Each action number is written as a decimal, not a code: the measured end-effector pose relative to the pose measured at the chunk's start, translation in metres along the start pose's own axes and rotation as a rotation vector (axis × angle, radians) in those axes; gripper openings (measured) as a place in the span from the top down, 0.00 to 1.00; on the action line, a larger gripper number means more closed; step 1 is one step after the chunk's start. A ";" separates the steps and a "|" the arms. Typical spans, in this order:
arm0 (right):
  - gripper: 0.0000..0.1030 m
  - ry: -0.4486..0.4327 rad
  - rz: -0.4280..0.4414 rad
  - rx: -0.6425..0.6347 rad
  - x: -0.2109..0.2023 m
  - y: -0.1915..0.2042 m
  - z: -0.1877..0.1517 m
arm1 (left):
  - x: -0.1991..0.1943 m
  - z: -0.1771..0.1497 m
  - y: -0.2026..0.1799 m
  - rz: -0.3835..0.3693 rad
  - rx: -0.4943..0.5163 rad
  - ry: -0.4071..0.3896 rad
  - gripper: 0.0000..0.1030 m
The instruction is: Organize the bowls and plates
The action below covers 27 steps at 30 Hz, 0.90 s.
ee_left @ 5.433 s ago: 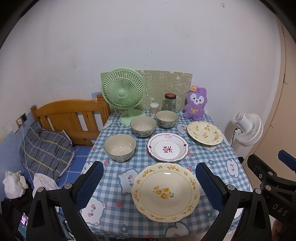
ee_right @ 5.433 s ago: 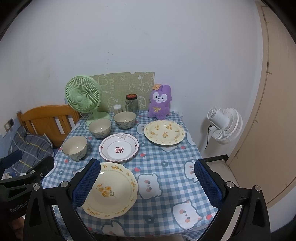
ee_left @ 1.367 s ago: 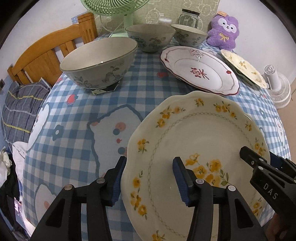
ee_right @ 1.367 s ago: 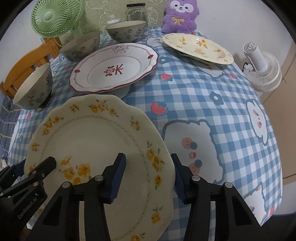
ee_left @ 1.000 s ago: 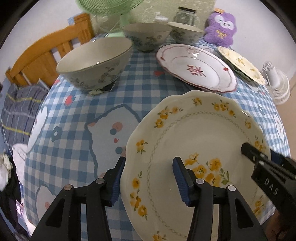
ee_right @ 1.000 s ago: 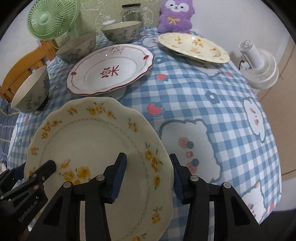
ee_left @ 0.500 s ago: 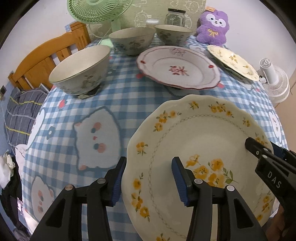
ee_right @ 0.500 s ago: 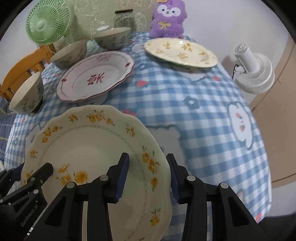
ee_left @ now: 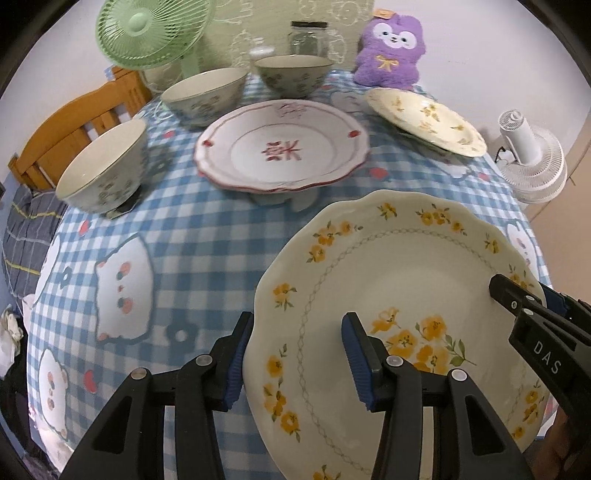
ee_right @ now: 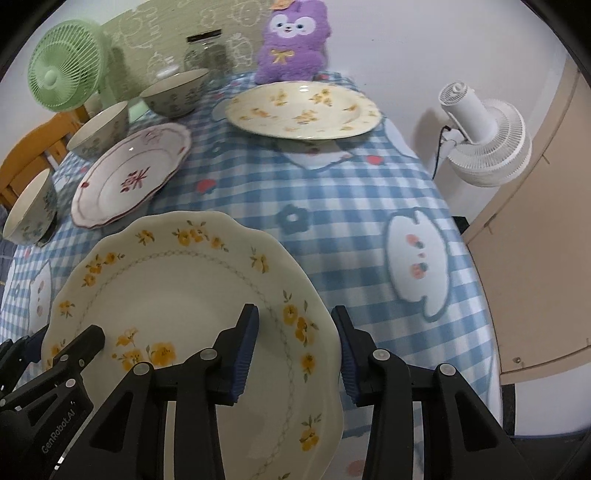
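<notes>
A cream plate with yellow flowers (ee_left: 406, 280) (ee_right: 177, 288) is held by both grippers over the near part of the table. My left gripper (ee_left: 297, 354) is shut on its left rim, one pad above and one below. My right gripper (ee_right: 295, 347) is shut on its right rim in the same way. Beyond it stand a red-rimmed white plate (ee_left: 282, 147) (ee_right: 129, 177) and a second yellow-flowered plate (ee_left: 424, 118) (ee_right: 303, 109) at the far right. Three flowered bowls (ee_left: 103, 170) (ee_left: 203, 92) (ee_left: 291, 72) line the left and back.
A blue checked tablecloth (ee_left: 184, 236) covers the table. At the back stand a green fan (ee_left: 147, 29), a glass jar (ee_left: 308, 37) and a purple plush toy (ee_left: 388, 48). A white floor fan (ee_right: 484, 140) is off the right edge, a wooden chair (ee_left: 74, 125) on the left.
Both grippers have carried the yellow-flowered plate to the right across the table, towards the far yellow plate. Their grip on the rims is unchanged.
</notes>
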State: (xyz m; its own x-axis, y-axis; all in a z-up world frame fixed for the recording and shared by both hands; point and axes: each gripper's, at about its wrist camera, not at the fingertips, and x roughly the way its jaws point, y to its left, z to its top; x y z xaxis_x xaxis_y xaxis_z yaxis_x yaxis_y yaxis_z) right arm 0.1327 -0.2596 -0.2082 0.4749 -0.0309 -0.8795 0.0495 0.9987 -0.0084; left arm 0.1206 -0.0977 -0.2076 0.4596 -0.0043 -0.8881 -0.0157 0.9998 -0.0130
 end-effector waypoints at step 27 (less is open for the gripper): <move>0.58 0.011 -0.017 0.044 0.019 -0.087 0.003 | 0.016 0.006 -0.085 -0.007 0.063 -0.010 0.53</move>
State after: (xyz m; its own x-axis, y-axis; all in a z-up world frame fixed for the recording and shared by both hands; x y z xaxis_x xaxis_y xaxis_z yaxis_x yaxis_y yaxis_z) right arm 0.1399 -0.3468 -0.2223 0.4640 -0.0471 -0.8846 0.0961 0.9954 -0.0026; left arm 0.1348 -0.1824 -0.2175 0.4682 -0.0117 -0.8836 0.0432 0.9990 0.0097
